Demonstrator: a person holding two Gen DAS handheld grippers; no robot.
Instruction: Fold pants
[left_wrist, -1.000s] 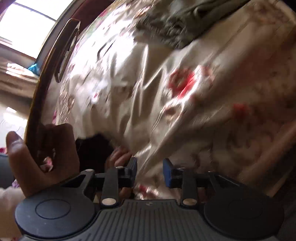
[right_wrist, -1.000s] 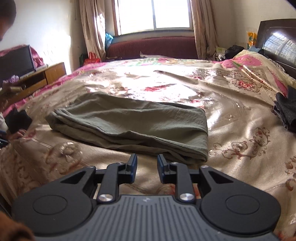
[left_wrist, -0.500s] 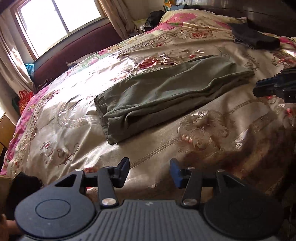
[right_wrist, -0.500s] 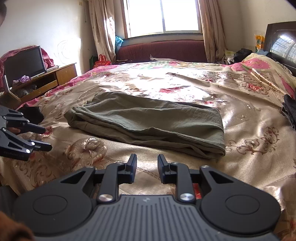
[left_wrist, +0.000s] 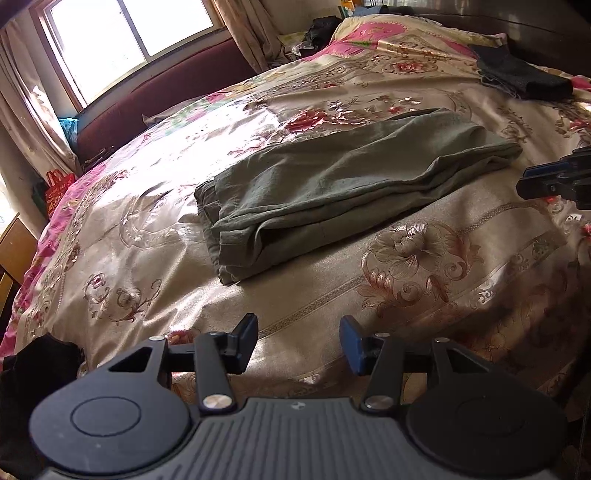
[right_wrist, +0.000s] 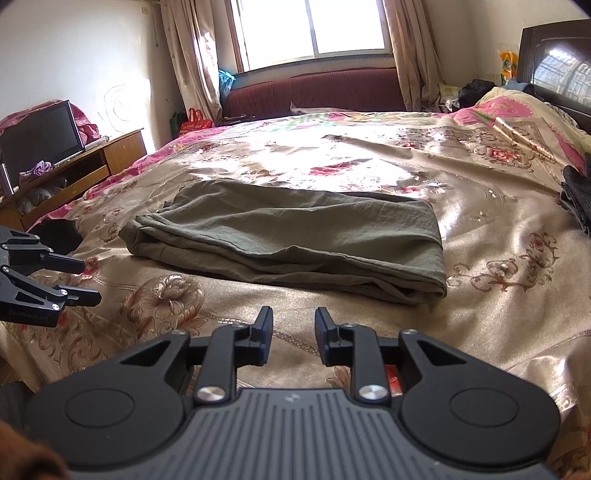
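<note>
Olive-green pants (left_wrist: 343, 184) lie folded into a long flat rectangle on the floral bedspread (left_wrist: 424, 280); they also show in the right wrist view (right_wrist: 295, 236). My left gripper (left_wrist: 298, 341) is open and empty, hovering over the bed's near edge, short of the pants' left end. It also shows at the left edge of the right wrist view (right_wrist: 86, 280). My right gripper (right_wrist: 293, 334) is open with a narrower gap and empty, just in front of the pants' near edge. Its tips show at the right edge of the left wrist view (left_wrist: 524, 181).
A dark garment (left_wrist: 521, 77) lies on the bed near the pillows (right_wrist: 517, 114) and headboard (right_wrist: 554, 62). A black item (right_wrist: 57, 230) sits at the bed's left edge. A wooden TV stand (right_wrist: 74, 166) with a screen stands to the left. A window and maroon bench (right_wrist: 314, 92) are beyond the bed.
My left gripper swung from a blurred close view of the bedspread to face the pants, and its jaws opened wider. My right gripper drew back slightly and rose; the pants did not move.
</note>
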